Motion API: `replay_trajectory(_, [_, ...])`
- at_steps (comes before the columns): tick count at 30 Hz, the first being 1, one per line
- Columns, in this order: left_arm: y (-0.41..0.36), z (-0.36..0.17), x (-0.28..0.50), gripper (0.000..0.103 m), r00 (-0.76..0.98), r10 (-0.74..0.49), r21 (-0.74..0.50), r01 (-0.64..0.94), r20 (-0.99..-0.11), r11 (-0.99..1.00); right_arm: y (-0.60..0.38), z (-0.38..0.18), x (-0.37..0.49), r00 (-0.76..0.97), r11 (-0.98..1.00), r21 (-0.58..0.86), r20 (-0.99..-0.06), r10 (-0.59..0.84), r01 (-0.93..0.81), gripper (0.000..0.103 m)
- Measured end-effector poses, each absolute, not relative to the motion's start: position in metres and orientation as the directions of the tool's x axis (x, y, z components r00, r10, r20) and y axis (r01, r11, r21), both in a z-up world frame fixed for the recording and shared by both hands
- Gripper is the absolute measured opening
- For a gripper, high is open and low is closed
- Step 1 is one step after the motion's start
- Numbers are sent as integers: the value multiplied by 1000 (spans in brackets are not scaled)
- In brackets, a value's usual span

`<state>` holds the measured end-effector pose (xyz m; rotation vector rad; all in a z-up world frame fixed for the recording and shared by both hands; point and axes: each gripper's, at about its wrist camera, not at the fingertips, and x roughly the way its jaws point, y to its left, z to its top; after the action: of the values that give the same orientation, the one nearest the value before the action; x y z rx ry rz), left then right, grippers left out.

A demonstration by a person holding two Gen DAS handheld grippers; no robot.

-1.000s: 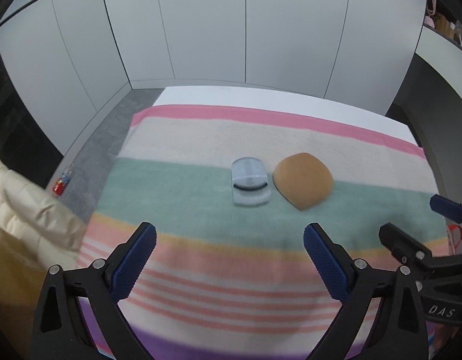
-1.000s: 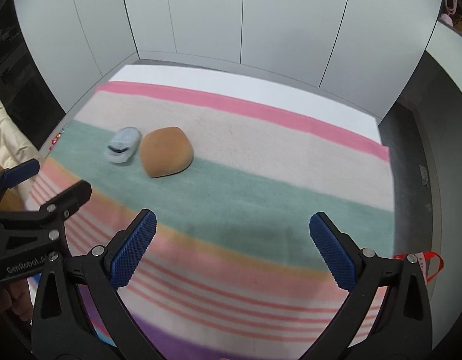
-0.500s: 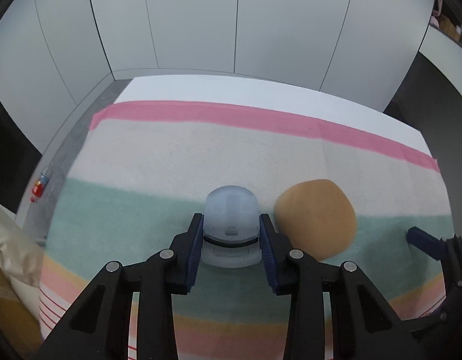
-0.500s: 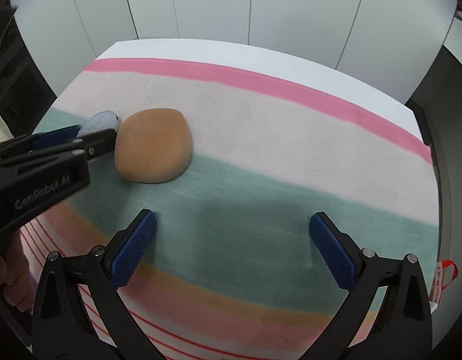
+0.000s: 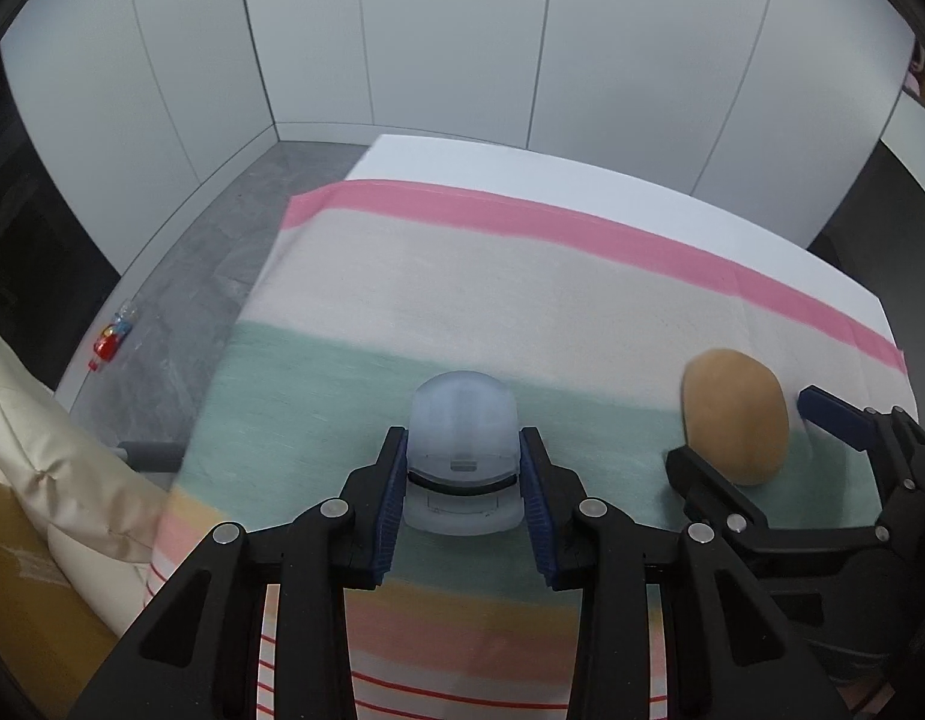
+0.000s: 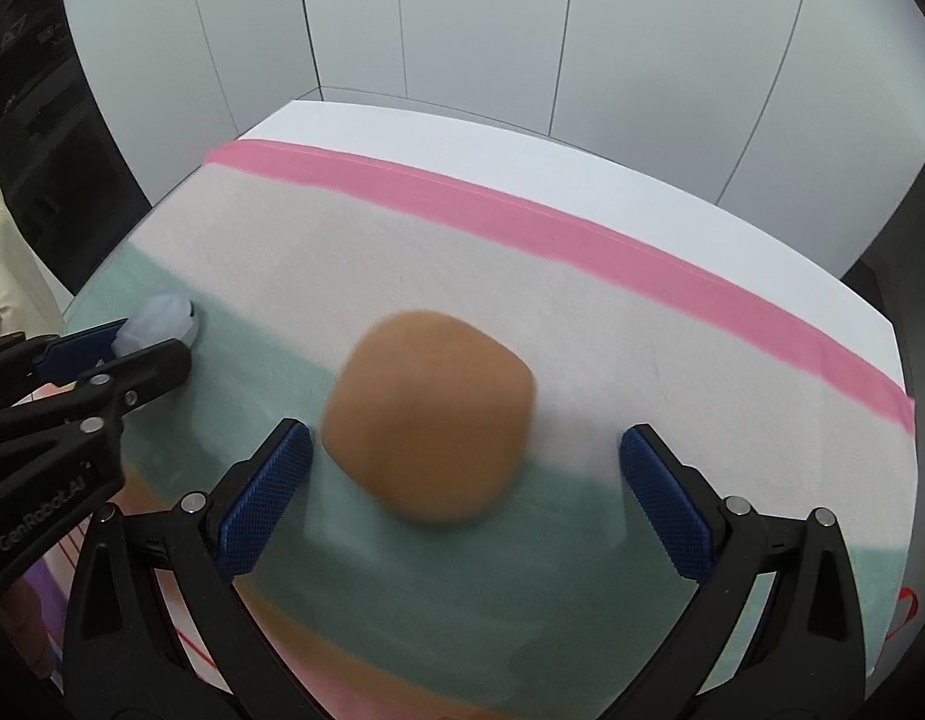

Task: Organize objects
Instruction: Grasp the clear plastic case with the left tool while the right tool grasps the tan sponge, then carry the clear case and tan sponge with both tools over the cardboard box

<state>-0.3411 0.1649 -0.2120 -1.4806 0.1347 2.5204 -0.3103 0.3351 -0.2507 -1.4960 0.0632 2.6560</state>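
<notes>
Frosted translucent plastic case (image 5: 462,456), smooth; matt tan bun-shaped thing (image 6: 429,414), soft-looking; napped striped cloth (image 5: 522,300); textured blue rubbery pads (image 6: 264,495) on matt black plastic fingers (image 6: 180,531).

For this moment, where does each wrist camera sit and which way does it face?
Left wrist view: on the left gripper, angled down at the striped cloth; its fingers clamp the pale translucent plastic case; the right gripper shows at right.
Right wrist view: on the right gripper, angled down; open fingers flank the tan rounded pad; the left gripper enters at left.
Shared: case, pad, cloth, white wall panels.
</notes>
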Motion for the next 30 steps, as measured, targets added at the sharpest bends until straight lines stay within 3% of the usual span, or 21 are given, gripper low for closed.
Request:
replay_trajectory(4, [164, -210, -347, 36, -463, 142, -40, -224, -875, -974, 332, -251, -318, -535, -995, -5, -843, 56, -96, 101])
replay_trajectory(6, [167, -209, -343, 36, -461, 146, -39, -234, -875, -971, 330, -250, -320, -554, -996, -6, -831, 53, -85, 92])
replay_trajectory(8, [172, -208, -339, 36, -459, 149, -31, -255, -876, -967, 329, -247, -318, -568, -997, -9, -821, 52, -78, 70])
replay_trajectory(11, [178, -207, -329, 36, -455, 146, -17, -275, -878, -961, 329, -242, -318, -553, -997, -7, -832, 49, -77, 61])
replay_trajectory(21, [187, -165, -278, 36, -458, 164, -12, -317, -874, -948, 342, -208, -270, -534, -990, 33, -844, 46, -137, 60])
replay_trajectory(30, [195, -107, -224, 36, -488, 202, -19, -355, -849, -935, 350, -144, -208, -551, -984, 36, -832, 68, -176, 60])
